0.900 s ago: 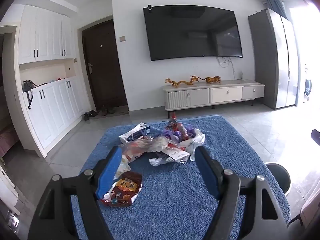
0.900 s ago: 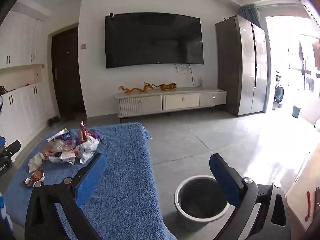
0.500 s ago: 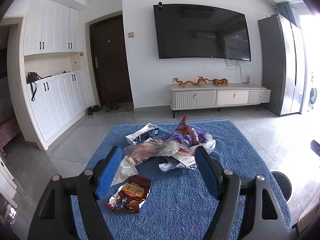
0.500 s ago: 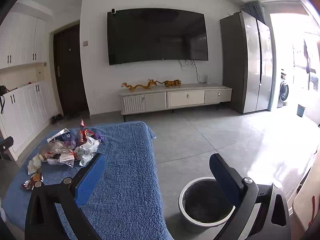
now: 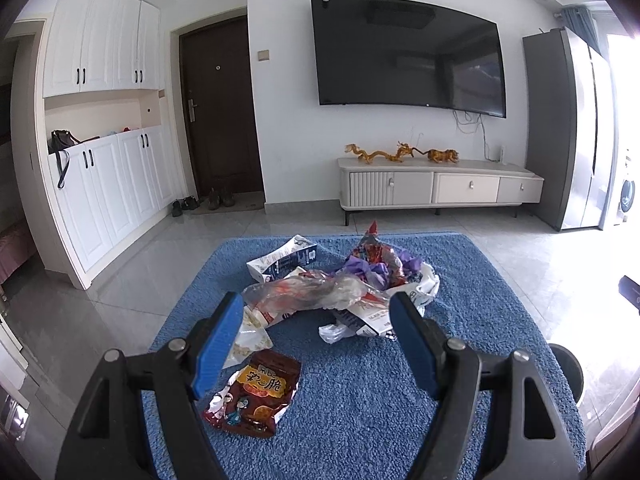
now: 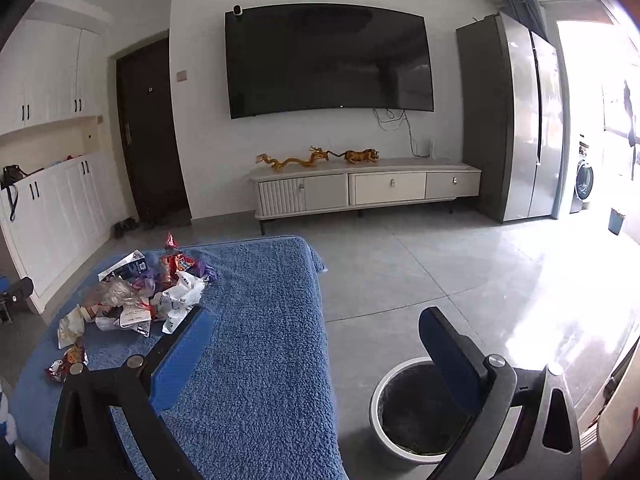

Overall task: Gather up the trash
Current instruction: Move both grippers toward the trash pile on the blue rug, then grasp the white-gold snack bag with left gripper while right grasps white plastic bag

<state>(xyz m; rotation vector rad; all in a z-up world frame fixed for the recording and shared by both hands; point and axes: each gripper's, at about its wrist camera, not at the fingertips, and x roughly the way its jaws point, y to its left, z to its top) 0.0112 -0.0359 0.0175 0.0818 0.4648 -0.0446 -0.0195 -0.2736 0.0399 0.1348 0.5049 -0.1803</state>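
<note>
A pile of trash (image 5: 340, 284) lies on a blue towel-covered table (image 5: 360, 392): clear plastic wrappers, a white carton (image 5: 282, 260), purple and red wrappers, white bags. A brown snack packet (image 5: 256, 394) lies nearest, just below my left gripper (image 5: 316, 320), which is open and empty above the near side of the pile. My right gripper (image 6: 316, 334) is open and empty over the table's right edge. The pile also shows in the right wrist view (image 6: 140, 296). A white-rimmed trash bin (image 6: 420, 408) stands on the floor to the right.
A grey tiled floor (image 6: 420, 272) surrounds the table. A TV stand (image 6: 364, 188) with a wall TV is at the back, a grey fridge (image 6: 516, 120) at the right, white cabinets (image 5: 104, 184) and a dark door at the left.
Both views have tilted slightly; the left gripper has moved a little closer to the pile. Both grippers stay open and empty.
</note>
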